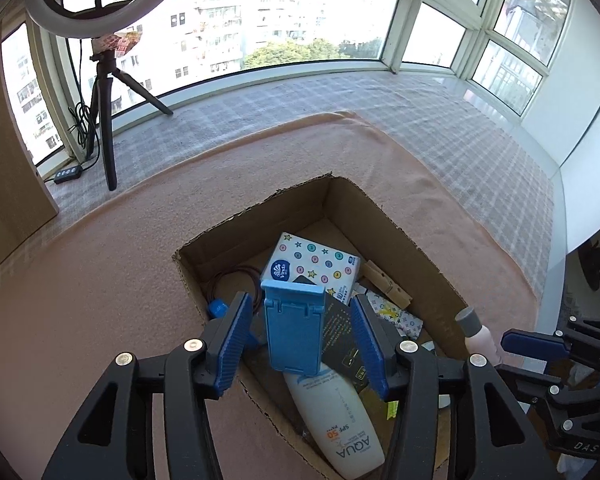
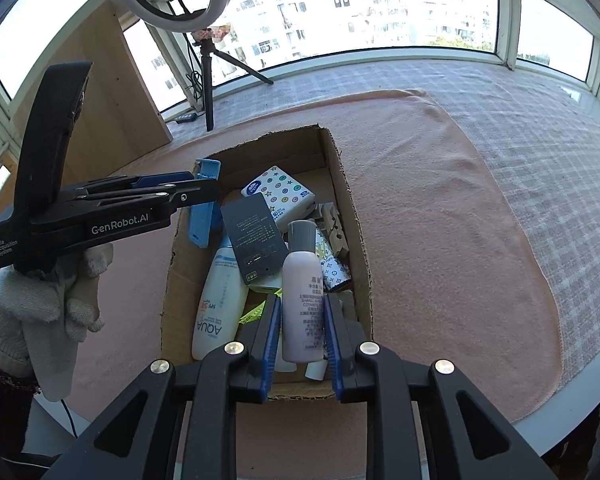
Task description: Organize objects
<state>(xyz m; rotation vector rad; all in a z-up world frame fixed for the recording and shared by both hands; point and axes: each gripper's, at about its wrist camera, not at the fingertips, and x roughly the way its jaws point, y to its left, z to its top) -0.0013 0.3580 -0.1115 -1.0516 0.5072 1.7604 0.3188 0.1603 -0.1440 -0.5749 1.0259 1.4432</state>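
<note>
An open cardboard box [image 1: 384, 212] [image 2: 340, 168] lies on a pink cloth and holds several items. My left gripper [image 1: 298, 340] is open above the box, its pads apart on either side of a blue folding phone stand [image 1: 294, 326] [image 2: 204, 208] without touching it. The stand stands upright, leaning at the box's left wall. My right gripper [image 2: 302, 320] is shut on a pale lilac bottle with a grey cap [image 2: 302, 292] [image 1: 478, 332], held upright over the box's near end. Inside lie a white AQUA sunscreen bottle [image 1: 340, 424] [image 2: 216, 300], a tissue pack [image 1: 314, 268] [image 2: 278, 192] and a dark card [image 2: 252, 236].
A ring light on a black tripod [image 1: 104, 120] [image 2: 208, 80] stands at the back left by the window, with a cable and remote [image 1: 66, 174]. A wooden board [image 2: 104, 108] leans at the left. A checked cloth [image 1: 440, 128] covers the sill beyond the pink cloth [image 2: 440, 208].
</note>
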